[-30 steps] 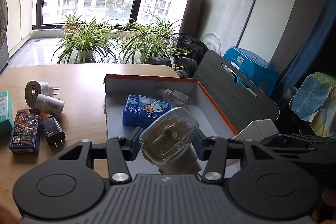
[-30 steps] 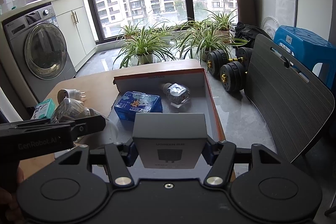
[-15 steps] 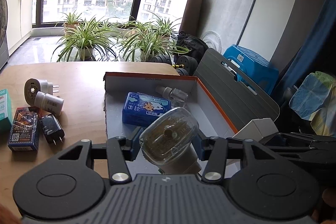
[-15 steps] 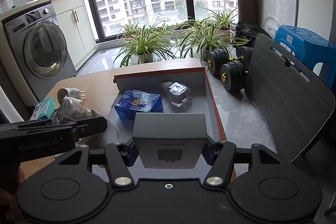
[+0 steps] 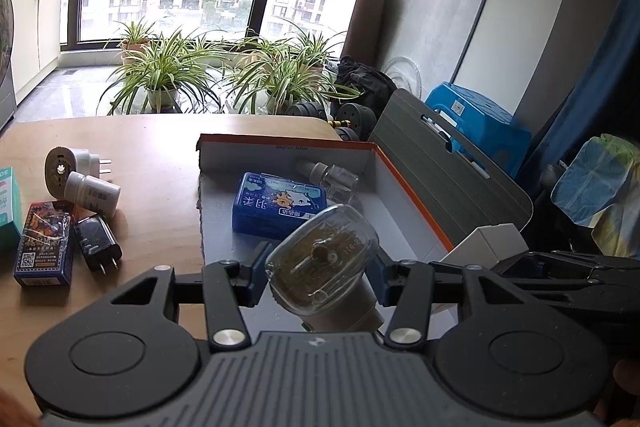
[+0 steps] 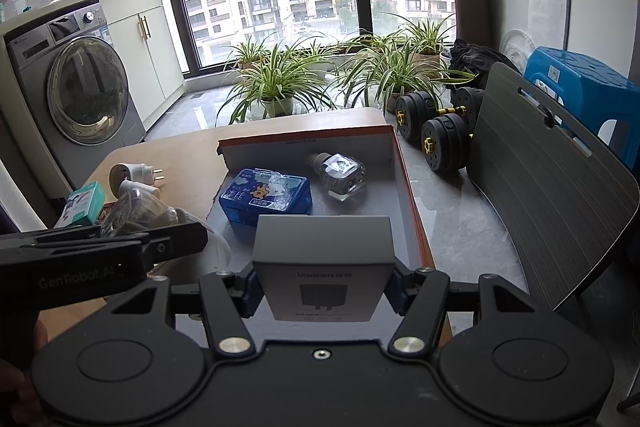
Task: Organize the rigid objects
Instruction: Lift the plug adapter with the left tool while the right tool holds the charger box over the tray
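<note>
My left gripper [image 5: 318,269] is shut on a clear plastic bottle [image 5: 324,263] with a white base, held tilted above the near end of the orange-rimmed cardboard box [image 5: 404,187]. My right gripper [image 6: 323,285] is shut on a small grey carton [image 6: 323,267] with a charger printed on its front, above the same box [image 6: 408,195]. Inside the box lie a blue pack [image 5: 278,205] and a small clear glass bottle [image 5: 334,179]; the right wrist view shows that pack [image 6: 266,197] and glass bottle [image 6: 340,173] too. The left gripper [image 6: 104,259] with its bottle appears at the left of the right wrist view.
On the wooden table [image 5: 152,155] left of the box lie a white plug adapter [image 5: 68,167], a white pill bottle [image 5: 94,193], a black charger [image 5: 96,241], a dark card box [image 5: 44,243] and a teal box [image 5: 8,203]. A grey chair back [image 6: 552,183], dumbbells [image 6: 436,131] and plants [image 6: 280,83] stand beyond.
</note>
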The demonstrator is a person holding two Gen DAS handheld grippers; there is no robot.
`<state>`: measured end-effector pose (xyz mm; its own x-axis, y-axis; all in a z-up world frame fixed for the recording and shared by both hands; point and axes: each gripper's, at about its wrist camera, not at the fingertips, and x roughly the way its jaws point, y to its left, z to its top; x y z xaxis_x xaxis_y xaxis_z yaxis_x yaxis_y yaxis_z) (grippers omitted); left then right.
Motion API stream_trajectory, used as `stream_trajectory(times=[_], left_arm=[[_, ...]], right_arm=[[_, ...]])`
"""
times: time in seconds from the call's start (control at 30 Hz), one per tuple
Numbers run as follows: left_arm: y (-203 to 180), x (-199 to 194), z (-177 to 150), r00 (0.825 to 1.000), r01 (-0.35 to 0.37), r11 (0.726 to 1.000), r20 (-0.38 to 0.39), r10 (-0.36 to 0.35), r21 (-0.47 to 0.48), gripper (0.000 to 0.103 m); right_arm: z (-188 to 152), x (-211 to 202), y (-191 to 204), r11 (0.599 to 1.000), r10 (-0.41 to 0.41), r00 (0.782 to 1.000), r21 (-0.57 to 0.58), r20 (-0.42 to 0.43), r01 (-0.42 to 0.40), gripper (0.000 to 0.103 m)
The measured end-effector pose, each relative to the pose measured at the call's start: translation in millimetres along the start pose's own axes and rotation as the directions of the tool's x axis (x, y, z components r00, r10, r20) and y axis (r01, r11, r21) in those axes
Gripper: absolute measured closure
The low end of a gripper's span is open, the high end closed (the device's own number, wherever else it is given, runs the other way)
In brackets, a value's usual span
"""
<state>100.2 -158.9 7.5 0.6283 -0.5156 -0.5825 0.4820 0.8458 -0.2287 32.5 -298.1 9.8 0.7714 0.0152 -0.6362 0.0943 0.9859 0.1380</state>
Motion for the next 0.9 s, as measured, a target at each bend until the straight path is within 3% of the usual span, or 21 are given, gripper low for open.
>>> stream_trajectory(times=[0.9], left_arm=[[1.3, 2.1, -4.3, 1.0, 0.0, 1.0, -0.008, 0.0, -0.003, 0.052]], right_arm=[[-1.7, 3.8, 1.4, 1.0, -0.001, 1.0, -0.006, -0.006, 0.001, 0.032]])
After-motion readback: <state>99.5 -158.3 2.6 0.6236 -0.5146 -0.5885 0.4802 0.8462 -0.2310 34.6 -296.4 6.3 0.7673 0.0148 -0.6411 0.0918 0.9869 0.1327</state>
